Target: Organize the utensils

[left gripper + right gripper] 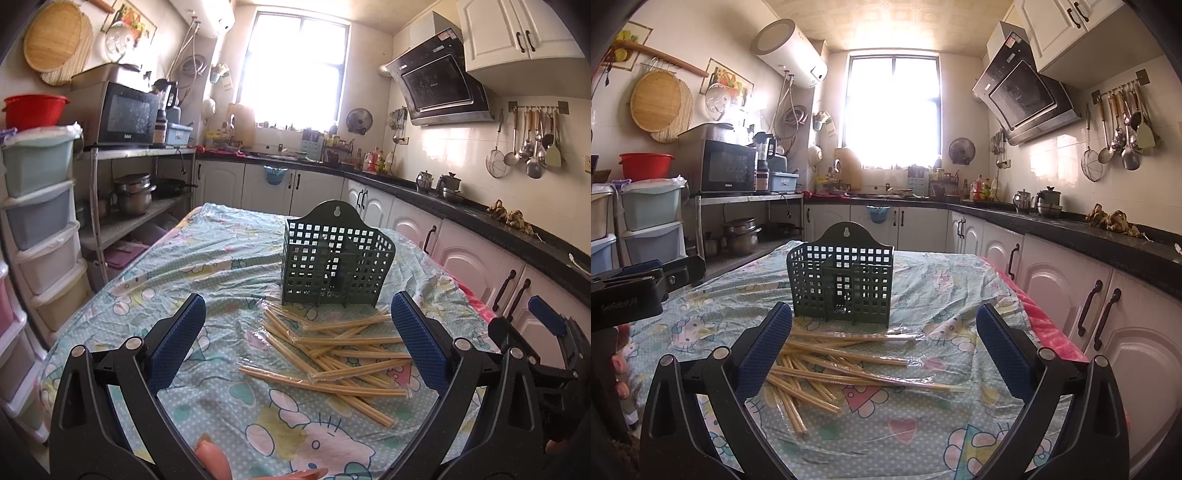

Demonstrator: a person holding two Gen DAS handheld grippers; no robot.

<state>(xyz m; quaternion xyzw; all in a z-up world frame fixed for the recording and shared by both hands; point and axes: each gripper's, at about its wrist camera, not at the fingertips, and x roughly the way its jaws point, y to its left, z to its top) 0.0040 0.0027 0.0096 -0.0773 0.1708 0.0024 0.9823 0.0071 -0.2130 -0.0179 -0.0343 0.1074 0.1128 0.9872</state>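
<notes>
Green lattice utensil holder: 1, upright on the desk. Wrapped chopstick pairs: a loose overlapping pile, roughly a dozen; exact count cannot be told. Grippers: 2, left gripper and right gripper. Patterned cloth covering desk: 1.

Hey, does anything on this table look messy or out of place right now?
Yes. The wrapped chopsticks lie in a loose, criss-crossed heap on the tablecloth, in front of the green holder, which stands upright and looks empty.
</notes>
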